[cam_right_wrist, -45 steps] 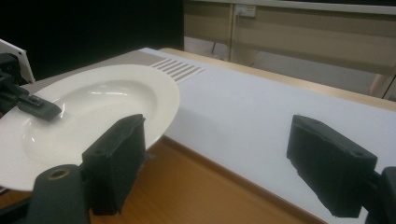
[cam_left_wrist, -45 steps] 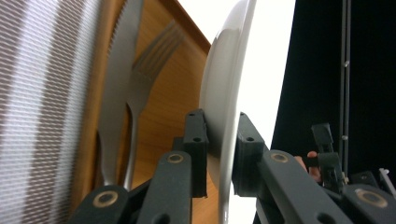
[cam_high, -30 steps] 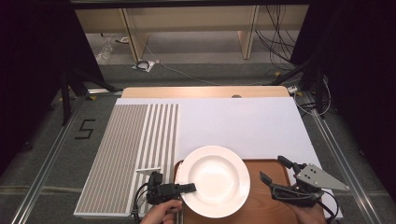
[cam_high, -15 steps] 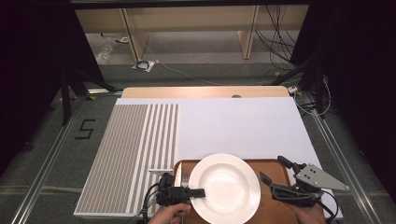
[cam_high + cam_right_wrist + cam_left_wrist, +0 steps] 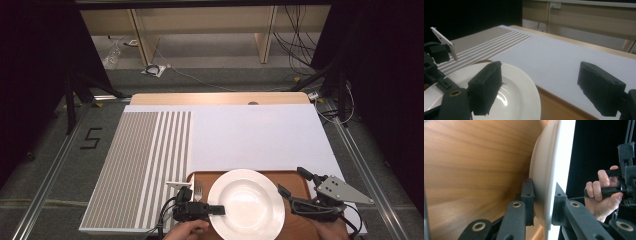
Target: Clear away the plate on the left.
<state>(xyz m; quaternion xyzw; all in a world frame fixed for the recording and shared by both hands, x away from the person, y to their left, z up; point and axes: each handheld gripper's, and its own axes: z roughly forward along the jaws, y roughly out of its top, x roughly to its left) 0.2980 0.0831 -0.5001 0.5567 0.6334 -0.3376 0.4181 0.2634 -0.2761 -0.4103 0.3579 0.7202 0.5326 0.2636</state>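
A white plate [image 5: 246,204] lies over a wooden tray [image 5: 296,181] at the table's near edge. My left gripper [image 5: 216,210] is shut on the plate's left rim. In the left gripper view its two black jaws pinch the plate [image 5: 549,157] edge-on, the left gripper [image 5: 543,193] above the tray's wood [image 5: 474,170]. My right gripper [image 5: 294,183] stands open just right of the plate and holds nothing. In the right gripper view the right gripper [image 5: 544,87] has wide-apart jaws, with the plate [image 5: 511,100] behind its left one.
A fork [image 5: 198,191] lies at the tray's left edge beside the left gripper. The table carries a white sheet [image 5: 255,135] with a grey striped panel [image 5: 135,165] at its left. Shelving and loose cables sit on the floor beyond the far edge.
The left gripper has carried the plate to the right and toward the near edge of the tray. The right gripper has stayed where it was.
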